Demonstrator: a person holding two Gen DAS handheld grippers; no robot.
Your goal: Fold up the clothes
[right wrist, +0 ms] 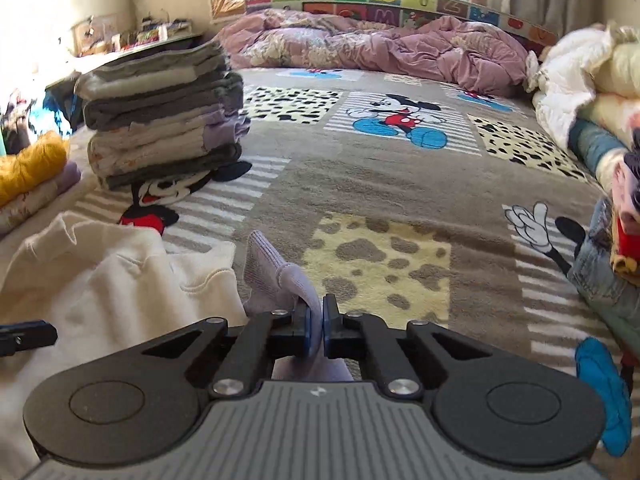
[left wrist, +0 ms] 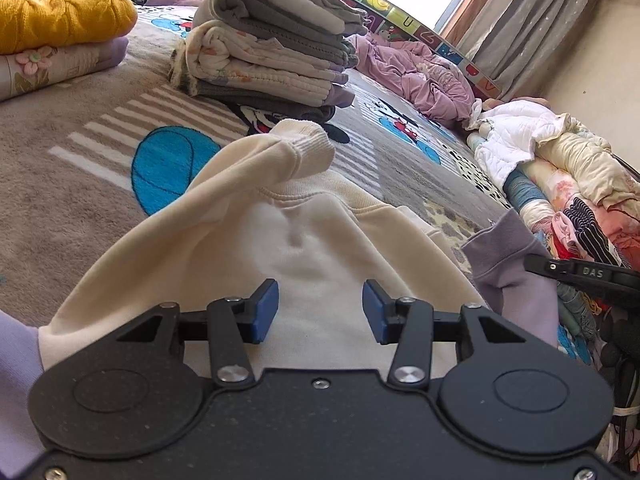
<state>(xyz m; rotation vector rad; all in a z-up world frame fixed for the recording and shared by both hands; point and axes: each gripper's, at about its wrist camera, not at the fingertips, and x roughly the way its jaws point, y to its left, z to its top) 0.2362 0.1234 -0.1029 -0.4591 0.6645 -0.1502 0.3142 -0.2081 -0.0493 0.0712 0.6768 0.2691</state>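
Note:
A cream sweatshirt [left wrist: 312, 240] lies on the bed blanket, one sleeve with a ribbed cuff [left wrist: 308, 140] thrown across its chest. My left gripper [left wrist: 320, 312] hovers just over its lower part, blue pads apart and nothing pinched between them. To the right a lilac sleeve [left wrist: 504, 268] rises from the blanket. My right gripper [right wrist: 316, 328] is shut on that lilac sleeve [right wrist: 276, 276], with the cuff sticking out ahead of the pads. In the right wrist view the cream sweatshirt [right wrist: 120, 280] lies at the left. More lilac cloth [left wrist: 12, 344] shows at the left wrist view's lower left edge.
A tall stack of folded clothes [left wrist: 272, 52] stands beyond the sweatshirt, and a yellow knit [left wrist: 64, 16] on another folded pile lies far left. A crumpled pink duvet [right wrist: 380, 48] lies at the headboard. Unfolded clothes [left wrist: 568, 184] heap along the right. The cartoon blanket [right wrist: 380, 184] lies ahead.

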